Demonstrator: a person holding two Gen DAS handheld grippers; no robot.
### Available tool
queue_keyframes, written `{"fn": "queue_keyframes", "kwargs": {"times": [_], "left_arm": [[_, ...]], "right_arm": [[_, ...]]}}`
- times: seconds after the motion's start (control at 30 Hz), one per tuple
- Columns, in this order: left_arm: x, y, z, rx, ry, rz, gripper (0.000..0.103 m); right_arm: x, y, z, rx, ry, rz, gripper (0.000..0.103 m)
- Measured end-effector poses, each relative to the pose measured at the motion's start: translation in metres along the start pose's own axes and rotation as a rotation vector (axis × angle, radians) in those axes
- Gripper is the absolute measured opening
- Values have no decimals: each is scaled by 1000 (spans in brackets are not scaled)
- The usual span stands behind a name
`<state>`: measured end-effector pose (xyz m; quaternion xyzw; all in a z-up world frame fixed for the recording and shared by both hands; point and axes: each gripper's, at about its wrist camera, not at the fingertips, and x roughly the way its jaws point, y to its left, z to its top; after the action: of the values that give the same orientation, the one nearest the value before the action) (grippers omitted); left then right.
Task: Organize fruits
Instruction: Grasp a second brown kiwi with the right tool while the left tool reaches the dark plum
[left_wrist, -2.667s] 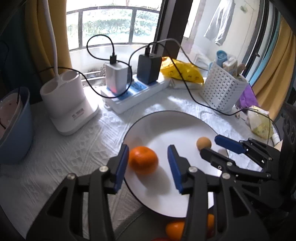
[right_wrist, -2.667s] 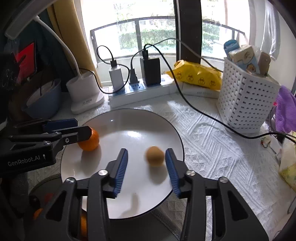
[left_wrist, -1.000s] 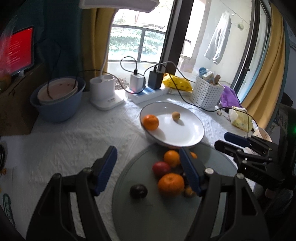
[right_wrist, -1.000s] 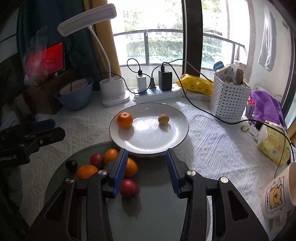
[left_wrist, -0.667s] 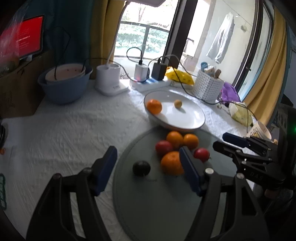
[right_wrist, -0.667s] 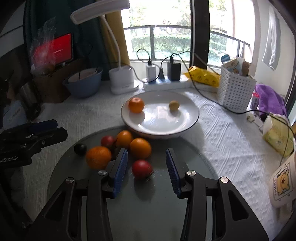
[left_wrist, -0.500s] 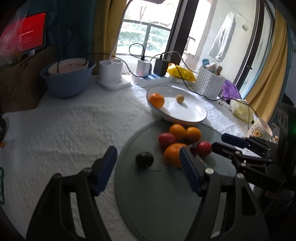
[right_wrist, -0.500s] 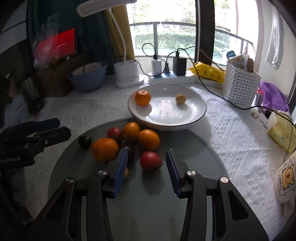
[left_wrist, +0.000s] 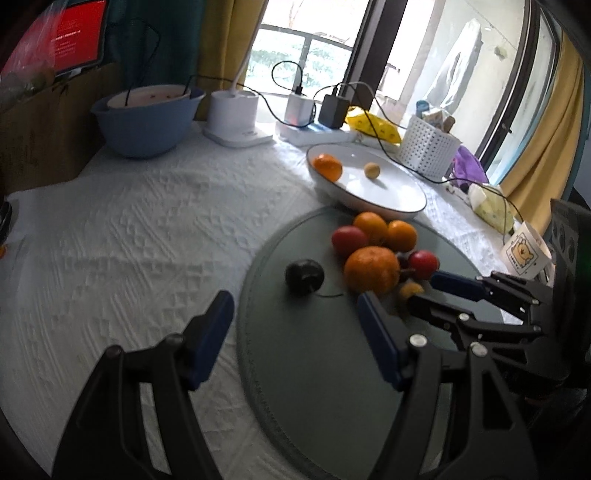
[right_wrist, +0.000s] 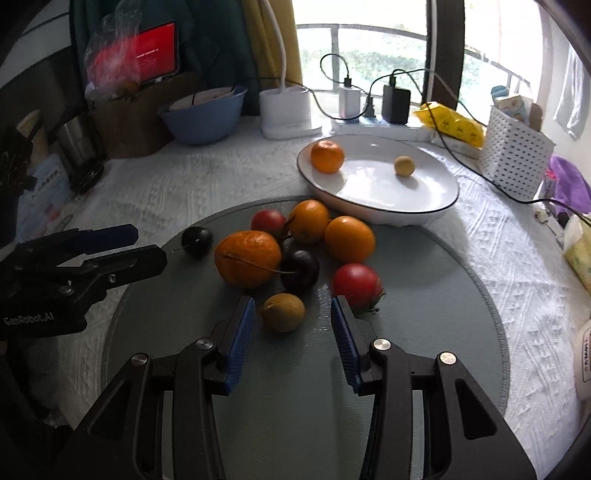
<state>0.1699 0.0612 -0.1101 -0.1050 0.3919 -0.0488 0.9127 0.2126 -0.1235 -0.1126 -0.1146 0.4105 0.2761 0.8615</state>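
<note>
A grey round mat (right_wrist: 424, 332) holds a pile of fruit: a big orange (right_wrist: 248, 263), two smaller oranges, two red fruits, a dark plum (right_wrist: 300, 270) and a small brown-yellow fruit (right_wrist: 283, 312). Another dark plum (left_wrist: 304, 277) lies apart on the left. My right gripper (right_wrist: 291, 321) is open low over the mat, with the small brown-yellow fruit between its fingertips and untouched. My left gripper (left_wrist: 295, 319) is open and empty, just short of the lone plum. Behind the mat, a white plate (right_wrist: 424, 201) carries one orange (right_wrist: 327, 156) and a small yellow fruit (right_wrist: 404, 166).
At the back stand a blue bowl (left_wrist: 144, 122), a white lamp base (left_wrist: 236, 118), a power strip with chargers (right_wrist: 373, 110) and a white basket (right_wrist: 515, 162). A cable runs past the plate. A mug (left_wrist: 524, 254) and a tissue pack (left_wrist: 493, 210) sit to the right.
Both grippers have drawn back from the plate and sunk toward the mat. The pile of fruit now looms closer, and the small brown-yellow fruit has come between the right fingertips.
</note>
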Motion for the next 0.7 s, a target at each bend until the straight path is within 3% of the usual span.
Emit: {"fn": "queue_keyframes", "kwargs": {"times": [0.23, 0.3, 0.37, 0.7], "left_arm": [[11, 1, 0, 4, 29, 15, 71], [15, 1, 0, 10, 40, 20, 71], [17, 0, 0, 13, 47, 22, 71], [31, -9, 4, 55, 75, 54, 71]], "right_arm": [[10, 2, -1, -12, 27, 16, 45], [12, 3, -1, -20, 32, 20, 31], [13, 4, -1, -31, 34, 23, 28], [-3, -9, 3, -24, -19, 13, 28]]}}
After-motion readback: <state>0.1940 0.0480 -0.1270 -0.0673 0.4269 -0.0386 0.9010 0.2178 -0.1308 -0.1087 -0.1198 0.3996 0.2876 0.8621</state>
